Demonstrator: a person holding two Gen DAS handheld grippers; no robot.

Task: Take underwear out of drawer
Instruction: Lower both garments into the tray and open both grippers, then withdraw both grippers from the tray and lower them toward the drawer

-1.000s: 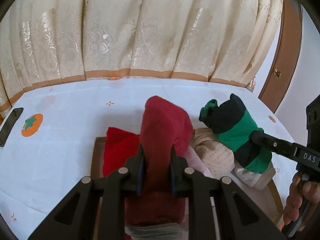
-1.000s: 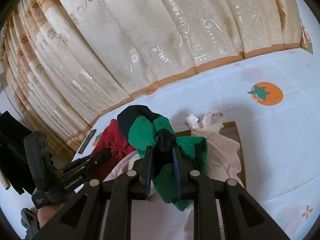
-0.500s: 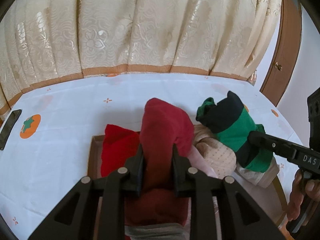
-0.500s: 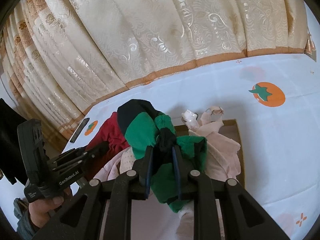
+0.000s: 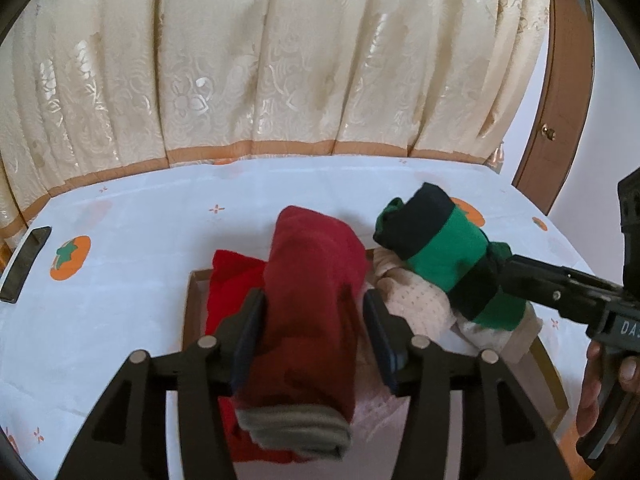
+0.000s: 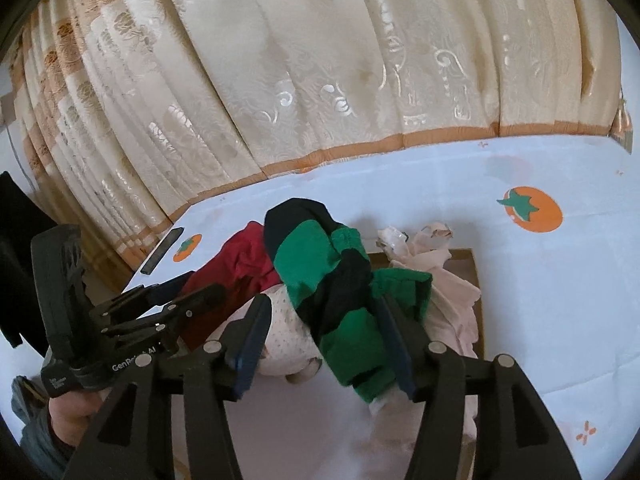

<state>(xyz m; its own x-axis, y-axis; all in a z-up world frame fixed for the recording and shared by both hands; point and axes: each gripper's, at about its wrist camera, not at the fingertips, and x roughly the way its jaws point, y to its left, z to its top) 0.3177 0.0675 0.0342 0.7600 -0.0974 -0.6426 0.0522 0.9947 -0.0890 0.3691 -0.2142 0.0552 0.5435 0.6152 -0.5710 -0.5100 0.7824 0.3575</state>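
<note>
- The white tablecloth (image 5: 120, 280) with orange fruit prints spreads under and ahead of both your tools, as it did a second ago.
- The brown-rimmed drawer (image 5: 188, 304) lies just below and ahead of your left gripper's tips, and its far corner (image 6: 476, 276) sits to the right of your right gripper's tips.
- Your left gripper (image 5: 313, 300) was pinched tight on the dark red underwear (image 5: 316, 264) half a second ago. Its jaws now stand well apart. The bundle fills the gap between them, rising past the tips and drooping back towards the camera.
- Your right gripper (image 6: 323, 304) has spread its jaws too. The green-and-black underwear (image 6: 320, 256) lies between them against the right finger, with a clear gap at the left finger. It reaches up and left beyond the tips.
- A bright red garment (image 5: 228, 288) lies in the drawer just left of your left gripper's tips.
- A beige dotted garment (image 5: 412, 300) sits in the drawer between your two tools, under the green-and-black underwear.
- A pale pink garment (image 6: 448, 300) lies just right of your right gripper's tips.
</note>
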